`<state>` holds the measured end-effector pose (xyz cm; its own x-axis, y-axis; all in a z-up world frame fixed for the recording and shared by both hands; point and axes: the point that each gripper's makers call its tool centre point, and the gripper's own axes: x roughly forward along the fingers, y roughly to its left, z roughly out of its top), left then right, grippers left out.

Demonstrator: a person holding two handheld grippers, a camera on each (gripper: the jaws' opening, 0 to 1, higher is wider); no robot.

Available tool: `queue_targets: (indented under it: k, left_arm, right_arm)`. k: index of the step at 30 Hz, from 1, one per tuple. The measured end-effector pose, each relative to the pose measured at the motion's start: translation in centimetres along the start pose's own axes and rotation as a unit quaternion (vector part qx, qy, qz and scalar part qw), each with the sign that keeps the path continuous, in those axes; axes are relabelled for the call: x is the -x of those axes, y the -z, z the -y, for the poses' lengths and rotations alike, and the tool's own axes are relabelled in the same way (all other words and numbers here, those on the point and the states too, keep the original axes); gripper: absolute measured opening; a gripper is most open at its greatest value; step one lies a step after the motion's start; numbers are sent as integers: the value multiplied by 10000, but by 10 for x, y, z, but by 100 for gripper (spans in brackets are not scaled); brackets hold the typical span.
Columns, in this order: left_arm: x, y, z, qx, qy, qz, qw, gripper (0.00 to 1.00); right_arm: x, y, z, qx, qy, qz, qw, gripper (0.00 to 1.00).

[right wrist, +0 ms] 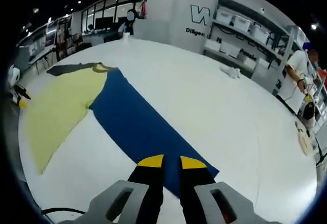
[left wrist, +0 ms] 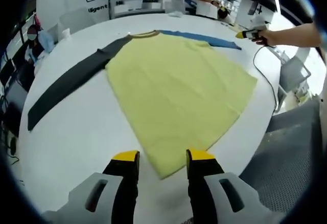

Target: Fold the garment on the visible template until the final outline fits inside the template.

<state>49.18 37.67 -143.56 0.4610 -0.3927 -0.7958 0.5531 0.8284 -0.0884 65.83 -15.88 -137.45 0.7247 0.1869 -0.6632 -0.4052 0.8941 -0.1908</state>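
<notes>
A long-sleeved garment lies flat on the white table [left wrist: 76, 132]. It has a pale yellow body [left wrist: 179, 89], a dark grey sleeve [left wrist: 71, 83] and a blue sleeve [left wrist: 204, 38]. My left gripper [left wrist: 162, 157] is open at the near hem, and a corner of the yellow cloth lies between its yellow-tipped jaws. My right gripper [right wrist: 171, 163] hovers over the cuff end of the blue sleeve [right wrist: 138, 127]; its jaws stand slightly apart with blue cloth showing in the gap. In the left gripper view the right gripper [left wrist: 250, 32] sits just beyond the blue cuff, held by a hand.
A black cable [left wrist: 265, 76] trails across the table near its right edge, beyond which are a chair [left wrist: 294, 73] and grey floor. A small white object [right wrist: 232, 72] lies on the far side of the table. People and shelves [right wrist: 245, 35] stand beyond the table.
</notes>
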Motion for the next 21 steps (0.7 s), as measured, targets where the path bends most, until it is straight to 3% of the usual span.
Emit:
queue_targets:
  k: [12, 21]
  left_arm:
    - [3, 11, 4, -89, 143, -32, 9999, 33]
    - [4, 18, 6, -322, 232, -57, 9992, 33]
  right_arm:
    - [25, -15, -115, 687, -865, 398, 9931, 3]
    - [37, 0, -189, 1399, -1498, 353, 9781, 3]
